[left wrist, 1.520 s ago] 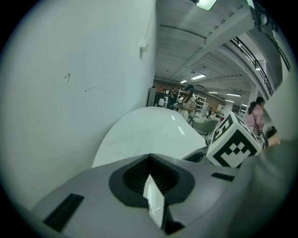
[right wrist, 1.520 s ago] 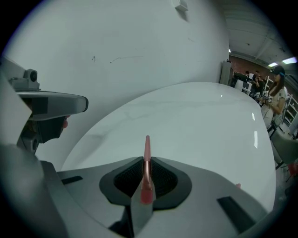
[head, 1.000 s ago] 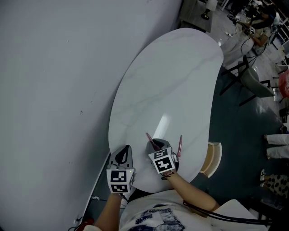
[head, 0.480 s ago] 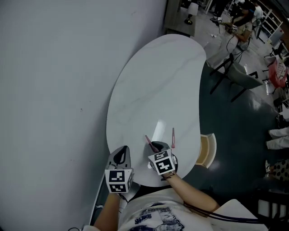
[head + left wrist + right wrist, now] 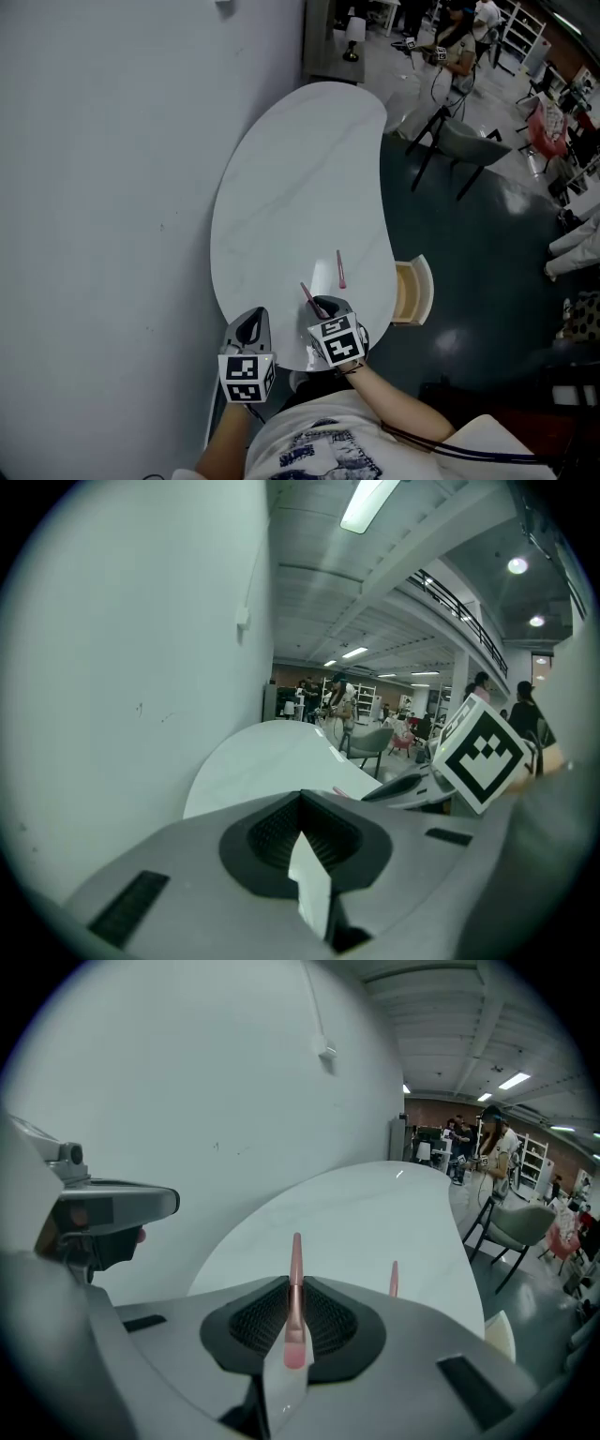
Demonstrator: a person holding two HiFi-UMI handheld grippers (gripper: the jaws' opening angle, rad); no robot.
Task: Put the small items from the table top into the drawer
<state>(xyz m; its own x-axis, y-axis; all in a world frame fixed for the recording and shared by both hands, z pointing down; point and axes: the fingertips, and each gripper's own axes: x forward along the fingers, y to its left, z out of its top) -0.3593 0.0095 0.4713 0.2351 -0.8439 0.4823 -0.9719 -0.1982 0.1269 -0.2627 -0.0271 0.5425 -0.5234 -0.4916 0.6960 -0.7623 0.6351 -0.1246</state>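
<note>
While the drawer point(image 5: 424, 281) stands pulled out from the table's point(image 5: 291, 187) edge on the side away from the wall, the head view shows only pale wood inside it. It sits near the table's near end, just past the rim.

Two pink sticks are in view. One stick point(image 5: 340, 269) lies flat on the table, close to the edge that carries the drawer and apart from both grippers. The other, the held stick point(image 5: 309, 295), is clamped in the right gripper point(image 5: 323, 305) above the table's near end, its free end slanting out over the top.

The right gripper view makes that grip plain: the held stick point(image 5: 295, 1279) runs straight out between the ribbed pads of the right gripper point(image 5: 291, 1335), with the table point(image 5: 375, 1204) beyond it, the loose stick point(image 5: 393, 1279) to one side and a corner of the drawer point(image 5: 497, 1335) low at the table's edge.

The left gripper point(image 5: 251, 323) hangs over the table's near end, on its wall side. In the left gripper view the jaws of the left gripper point(image 5: 305, 855) are closed together with nothing between them; the drawer does not show there, only the table point(image 5: 262, 761) and the right gripper's marker cube point(image 5: 483, 752).
</note>
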